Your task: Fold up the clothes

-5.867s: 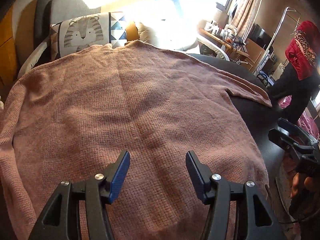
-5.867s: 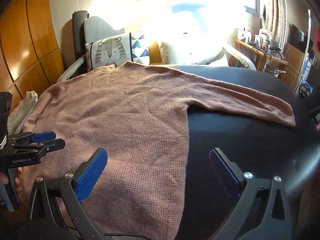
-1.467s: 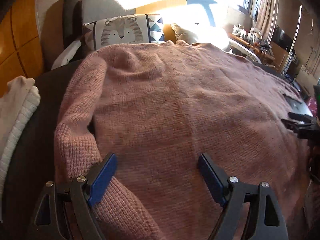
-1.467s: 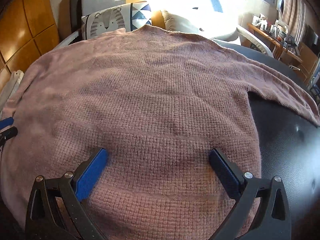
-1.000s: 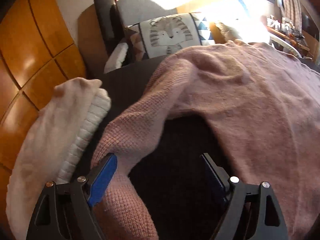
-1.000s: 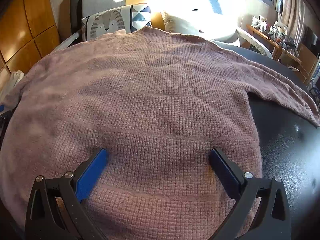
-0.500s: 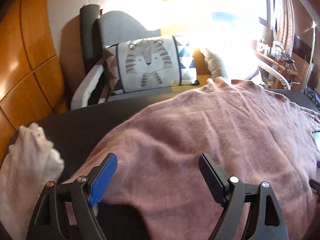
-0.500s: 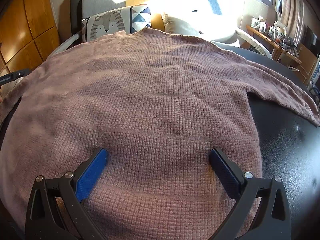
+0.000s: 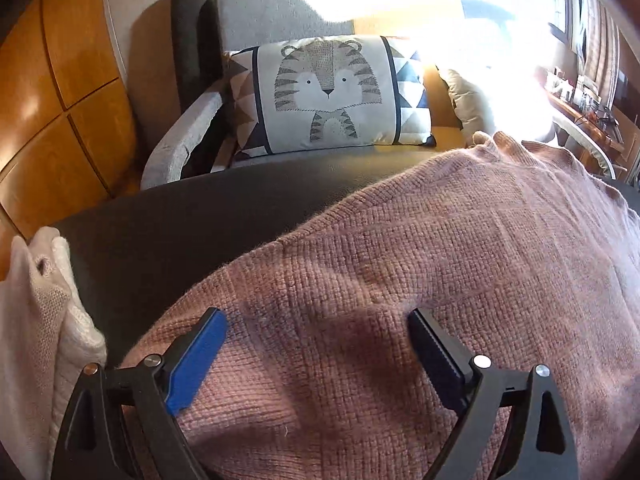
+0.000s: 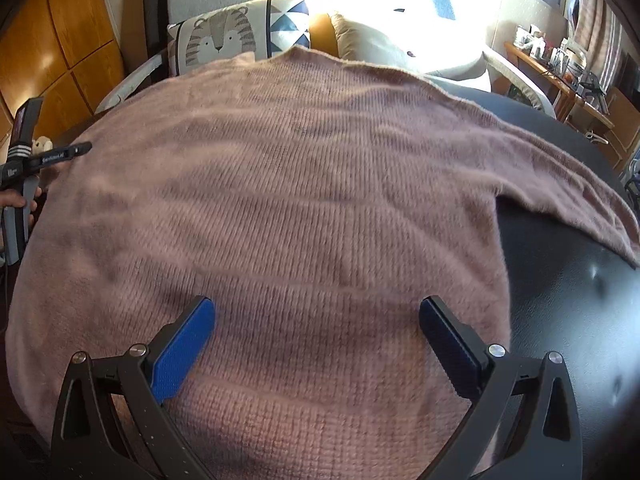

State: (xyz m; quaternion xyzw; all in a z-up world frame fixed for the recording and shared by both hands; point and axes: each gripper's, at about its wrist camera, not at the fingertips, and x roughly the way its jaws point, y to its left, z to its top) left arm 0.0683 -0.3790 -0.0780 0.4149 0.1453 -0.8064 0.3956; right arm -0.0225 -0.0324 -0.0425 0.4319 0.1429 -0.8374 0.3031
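The pink sweater (image 10: 280, 200) lies spread flat across the dark table (image 10: 560, 280), one sleeve stretched out to the right. The left gripper (image 9: 316, 344) hovers over its left edge, jaws opening with nothing pinched; the right gripper (image 10: 316, 332) hangs wide apart above the hem.

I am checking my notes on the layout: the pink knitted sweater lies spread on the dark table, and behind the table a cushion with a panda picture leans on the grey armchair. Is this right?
One detail is wrong. The cushion shows a striped tiger, not a panda; the left wrist view makes this clear. The rest holds: the pink knitted sweater lies spread on the dark table, and the cushion leans on the grey armchair behind it.
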